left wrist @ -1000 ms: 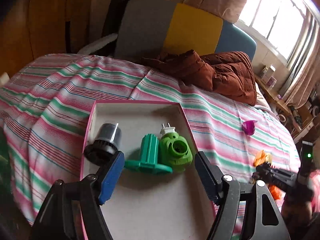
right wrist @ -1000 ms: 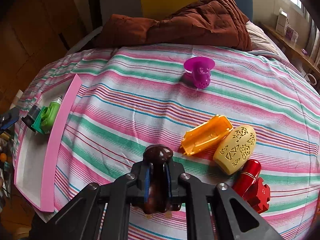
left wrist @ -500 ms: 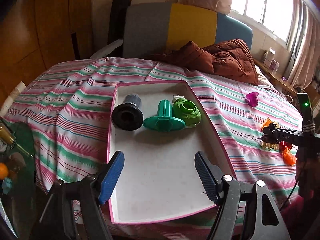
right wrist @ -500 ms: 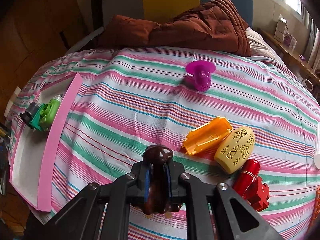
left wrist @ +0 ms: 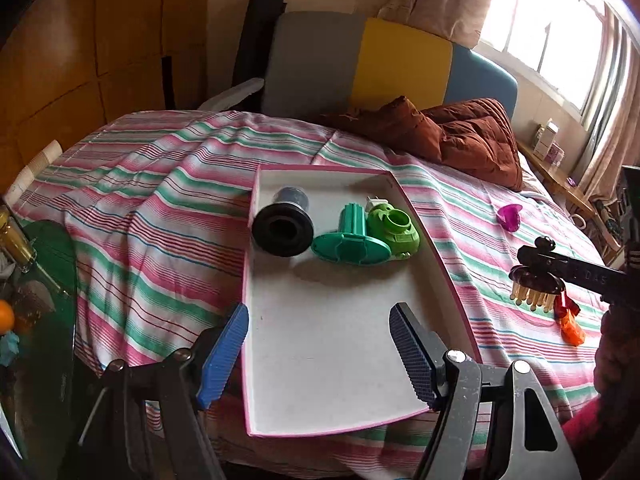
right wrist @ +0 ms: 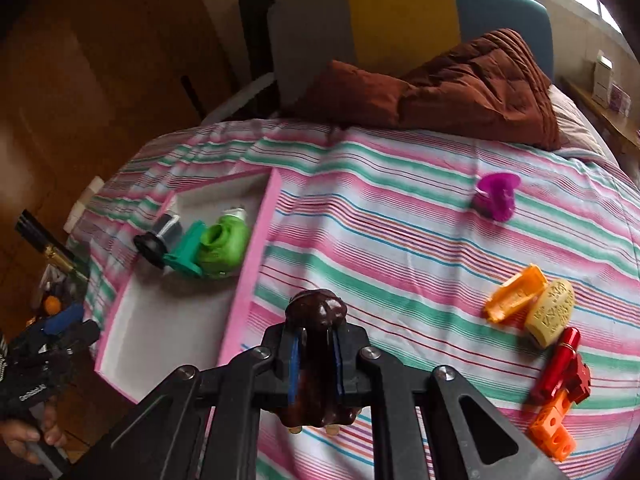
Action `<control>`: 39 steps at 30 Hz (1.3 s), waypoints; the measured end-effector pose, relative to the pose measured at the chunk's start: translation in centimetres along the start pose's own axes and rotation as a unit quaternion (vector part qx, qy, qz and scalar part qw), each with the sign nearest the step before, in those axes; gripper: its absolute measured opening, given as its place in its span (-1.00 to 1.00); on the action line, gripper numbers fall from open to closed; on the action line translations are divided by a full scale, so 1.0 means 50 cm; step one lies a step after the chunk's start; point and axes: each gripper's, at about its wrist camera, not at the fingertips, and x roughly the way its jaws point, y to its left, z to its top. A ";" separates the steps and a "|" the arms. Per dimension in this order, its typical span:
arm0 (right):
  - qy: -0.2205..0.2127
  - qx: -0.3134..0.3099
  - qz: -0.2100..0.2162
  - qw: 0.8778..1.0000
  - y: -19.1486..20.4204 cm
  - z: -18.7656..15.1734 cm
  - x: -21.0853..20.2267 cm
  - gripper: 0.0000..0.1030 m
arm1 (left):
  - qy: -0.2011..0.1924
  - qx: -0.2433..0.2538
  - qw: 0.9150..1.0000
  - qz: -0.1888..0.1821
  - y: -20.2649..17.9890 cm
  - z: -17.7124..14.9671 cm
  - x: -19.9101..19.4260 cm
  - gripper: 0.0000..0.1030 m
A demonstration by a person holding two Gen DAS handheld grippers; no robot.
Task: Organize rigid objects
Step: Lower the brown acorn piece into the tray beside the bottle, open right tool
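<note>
A white tray (left wrist: 320, 292) with a pink rim lies on the striped bed; in the right wrist view its rim (right wrist: 248, 280) is at the left. At its far end lie a black cylinder (left wrist: 282, 230), a teal part (left wrist: 350, 240) and a lime green plug (left wrist: 394, 228). My left gripper (left wrist: 318, 356) hangs open above the tray's near half, with nothing between its blue pads. My right gripper (right wrist: 316, 364) is shut on a dark brown brush (right wrist: 316, 312). It holds the brush above the bedspread just right of the tray. The brush's pale bristles (left wrist: 534, 300) point down.
On the bed to the right lie a purple piece (right wrist: 496, 196), an orange case (right wrist: 516, 300), a yellow perforated piece (right wrist: 552, 312), a red tube (right wrist: 560, 360) and orange blocks (right wrist: 552, 436). A brown quilt (right wrist: 460, 84) covers the head end. A cluttered side table (left wrist: 24, 264) stands to the left.
The left gripper drew back from the objects toward the tray's near end, still open. The right gripper rose and swung left toward the tray, carrying the brush.
</note>
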 end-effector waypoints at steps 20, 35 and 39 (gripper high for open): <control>0.056 -0.090 0.000 0.994 0.186 0.055 0.200 -0.41 | 0.015 -0.040 0.999 0.019 0.065 -0.019 0.014 0.43; 0.003 -0.060 0.014 0.998 0.153 0.036 0.092 -0.17 | 0.016 -0.033 0.999 0.021 0.055 -0.026 0.012 0.45; -0.003 -0.072 -0.004 0.997 0.142 0.017 0.066 -0.17 | 0.011 -0.028 0.999 0.022 0.048 -0.026 0.002 0.46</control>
